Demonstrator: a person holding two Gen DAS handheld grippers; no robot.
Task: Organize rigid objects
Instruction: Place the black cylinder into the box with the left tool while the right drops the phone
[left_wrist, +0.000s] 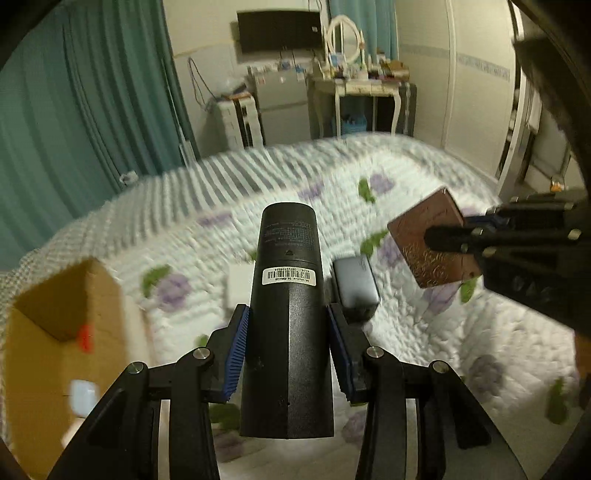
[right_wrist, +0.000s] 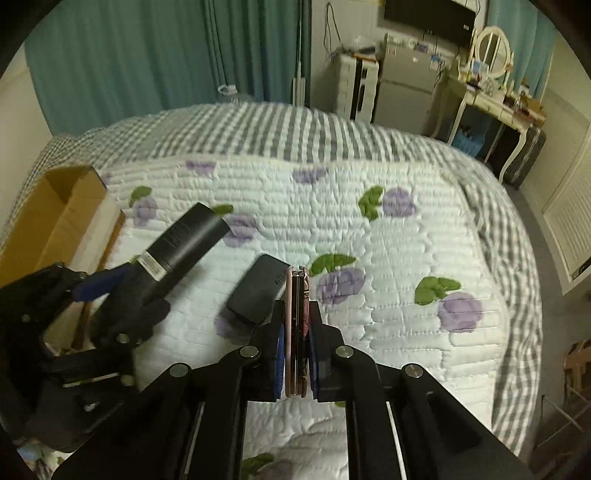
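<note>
A black cylindrical bottle (left_wrist: 288, 280) with a barcode label stands between the blue pads of my left gripper (left_wrist: 288, 314), which is shut on its lower half above the quilt. In the right wrist view the same bottle (right_wrist: 184, 240) and left gripper (right_wrist: 133, 280) are at the left. My right gripper (right_wrist: 297, 310) is shut on a thin rose-gold case (right_wrist: 295, 288), seen edge-on. In the left wrist view that case (left_wrist: 417, 229) hangs flat-faced at the right, in the right gripper (left_wrist: 443, 240).
An open cardboard box (left_wrist: 62, 325) (right_wrist: 62, 218) sits on the bed at the left. A dark grey flat device (left_wrist: 354, 284) (right_wrist: 260, 291) and a small white item (left_wrist: 238, 282) lie on the flowered quilt (right_wrist: 406, 243). Curtains, a fridge and a dresser stand beyond the bed.
</note>
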